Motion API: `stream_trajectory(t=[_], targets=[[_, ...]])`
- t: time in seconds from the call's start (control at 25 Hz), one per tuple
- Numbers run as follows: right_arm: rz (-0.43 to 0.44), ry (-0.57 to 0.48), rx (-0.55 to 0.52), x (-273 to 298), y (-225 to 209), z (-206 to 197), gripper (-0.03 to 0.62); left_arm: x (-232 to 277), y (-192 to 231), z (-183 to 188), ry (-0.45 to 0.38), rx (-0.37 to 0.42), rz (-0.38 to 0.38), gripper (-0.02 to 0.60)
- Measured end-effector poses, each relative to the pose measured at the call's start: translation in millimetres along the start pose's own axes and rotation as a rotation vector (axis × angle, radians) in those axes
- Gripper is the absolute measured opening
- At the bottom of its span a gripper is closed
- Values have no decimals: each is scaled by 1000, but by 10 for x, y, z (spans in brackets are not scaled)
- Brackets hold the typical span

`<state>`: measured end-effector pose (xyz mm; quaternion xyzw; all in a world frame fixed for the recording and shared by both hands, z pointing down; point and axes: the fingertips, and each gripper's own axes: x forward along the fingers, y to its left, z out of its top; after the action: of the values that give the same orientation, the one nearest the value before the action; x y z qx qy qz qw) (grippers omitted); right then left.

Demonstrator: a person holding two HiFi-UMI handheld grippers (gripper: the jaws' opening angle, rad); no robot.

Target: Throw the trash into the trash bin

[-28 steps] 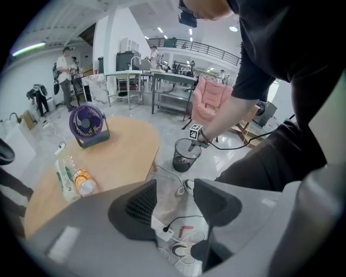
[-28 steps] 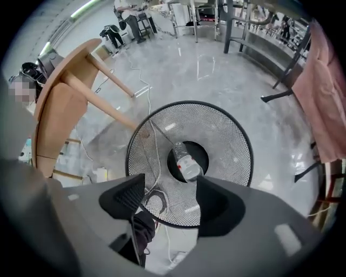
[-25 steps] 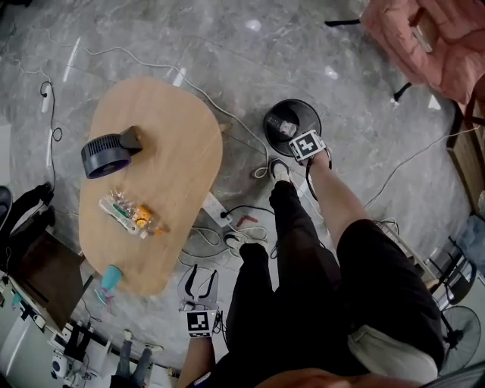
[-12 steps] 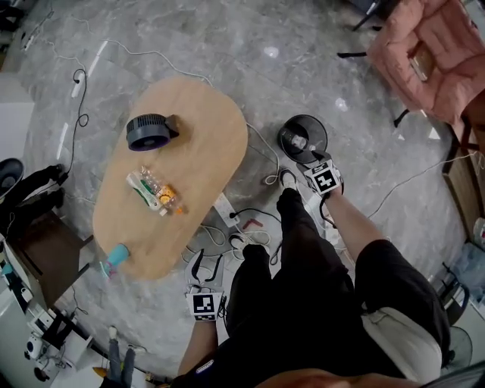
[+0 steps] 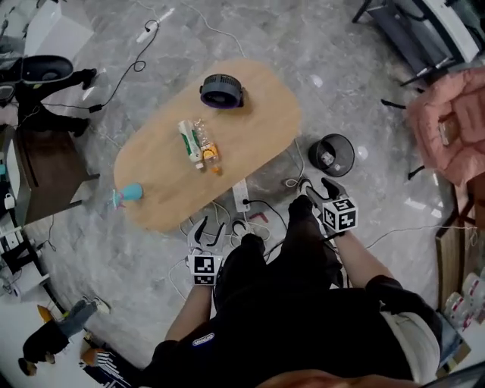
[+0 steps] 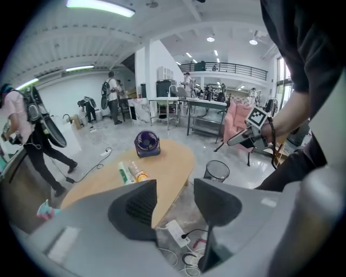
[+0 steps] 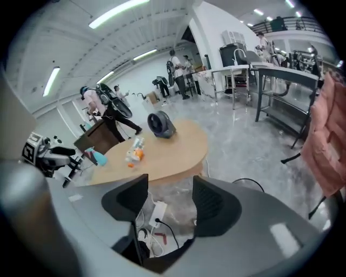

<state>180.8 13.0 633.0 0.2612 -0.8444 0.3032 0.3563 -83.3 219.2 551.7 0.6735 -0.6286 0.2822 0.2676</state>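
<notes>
Two grippers, both empty. Left gripper [image 5: 208, 229]: jaws apart, nothing between, near white power strip [image 5: 242, 195]. Right gripper [image 5: 317, 184]: jaws apart, have just been closing a little, nothing between. Round black mesh trash bin [image 5: 343, 144] stands on floor beside oval wooden table [image 5: 258, 114]; pale item inside, too small to identify. Clear plastic bottle with orange label [image 5: 207, 146] and green-white packet [image 5: 187, 140] lie mid-table, print unreadable.

Bright, even light comes from ceiling strip lights [image 6: 100, 6], leaving small glare spots on the glossy floor [image 5: 341, 45]. Shadows are faint. Both gripper views bend strongly toward dark, rounded corners.
</notes>
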Motion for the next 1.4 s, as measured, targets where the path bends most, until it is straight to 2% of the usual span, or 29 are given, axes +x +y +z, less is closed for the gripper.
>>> stream_trajectory(t=[0.36, 0.56, 0.84, 1.0, 1.12, 1.32, 1.4], targets=[[208, -206, -176, -503, 1467, 975, 247, -591, 361, 112, -140, -69, 143, 219], [255, -327, -300, -713, 2210, 1424, 230, -1084, 777, 14, -178, -79, 245, 215], [322, -363, -428, -878, 2992, 1672, 230, -1671, 1164, 20, -267, -138, 366, 207], [372, -368, -484, -945, 3200, 1765, 230, -1870, 1198, 52, -285, -153, 415, 196], [428, -383, -503, -965, 3241, 1872, 232, -1961, 1212, 99, -268, -168, 469, 190], [491, -383, -505, -1018, 2964, 2090, 232, -1893, 1073, 380, -243, -218, 544, 184], [501, -393, -504, -1058, 2766, 2233, 232, -1805, 962, 544, -234, -209, 562, 183]])
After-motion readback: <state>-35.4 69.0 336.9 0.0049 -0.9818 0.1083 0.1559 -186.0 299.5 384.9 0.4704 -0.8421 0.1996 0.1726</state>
